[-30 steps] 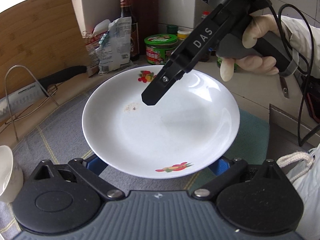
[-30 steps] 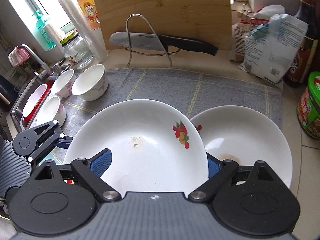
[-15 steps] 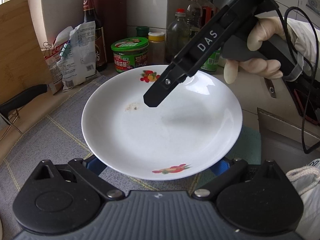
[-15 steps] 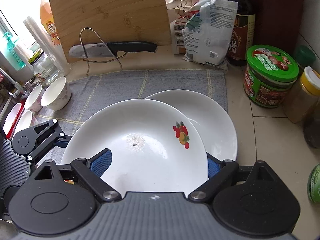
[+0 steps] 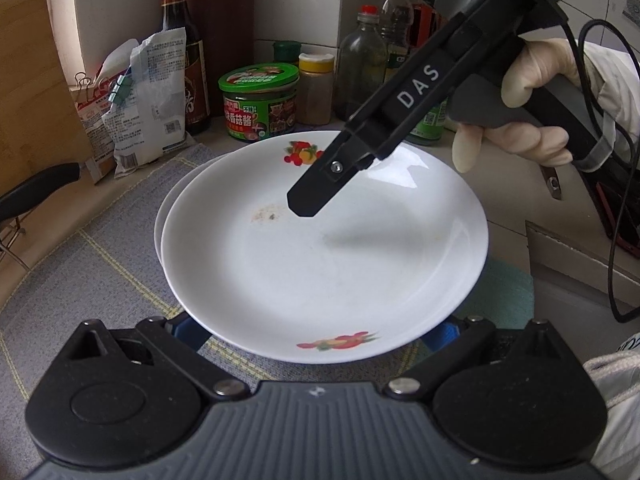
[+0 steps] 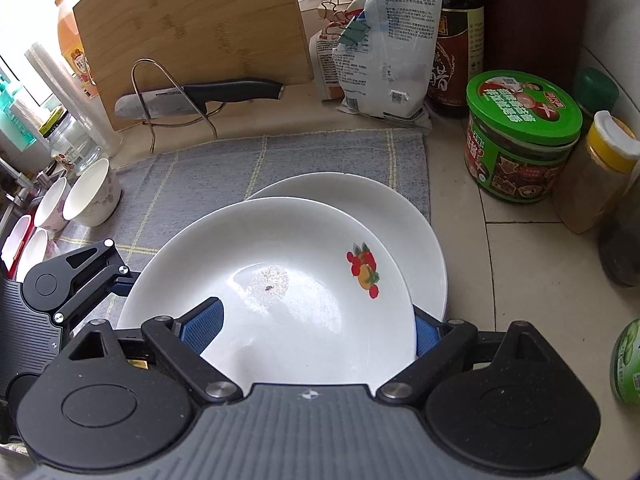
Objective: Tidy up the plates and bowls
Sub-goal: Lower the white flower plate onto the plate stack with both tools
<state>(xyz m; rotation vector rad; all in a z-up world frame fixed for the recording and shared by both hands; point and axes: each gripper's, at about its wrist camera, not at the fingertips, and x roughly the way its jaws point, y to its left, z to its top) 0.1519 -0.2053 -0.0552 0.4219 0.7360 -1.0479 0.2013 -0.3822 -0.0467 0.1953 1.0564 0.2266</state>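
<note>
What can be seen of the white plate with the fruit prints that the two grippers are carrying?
The fruit-print plate is a round, shallow, glossy white dish, ceramic by its look, with two fruit decals on its inner rim and a small brownish smear near the centre. The left gripper and right gripper hold it by opposite edges, blue pads against the rim. It hangs roughly level over a second white plate on the grey cloth, largely overlapping it.

Your left tongs (image 5: 316,322) straddle the near rim of the fruit-patterned plate (image 5: 324,248), which sits over a second plate (image 5: 160,220). Your right tongs (image 5: 308,200) hang above its middle. Behind the plate stands the green-lidded jar (image 5: 259,100).
</note>
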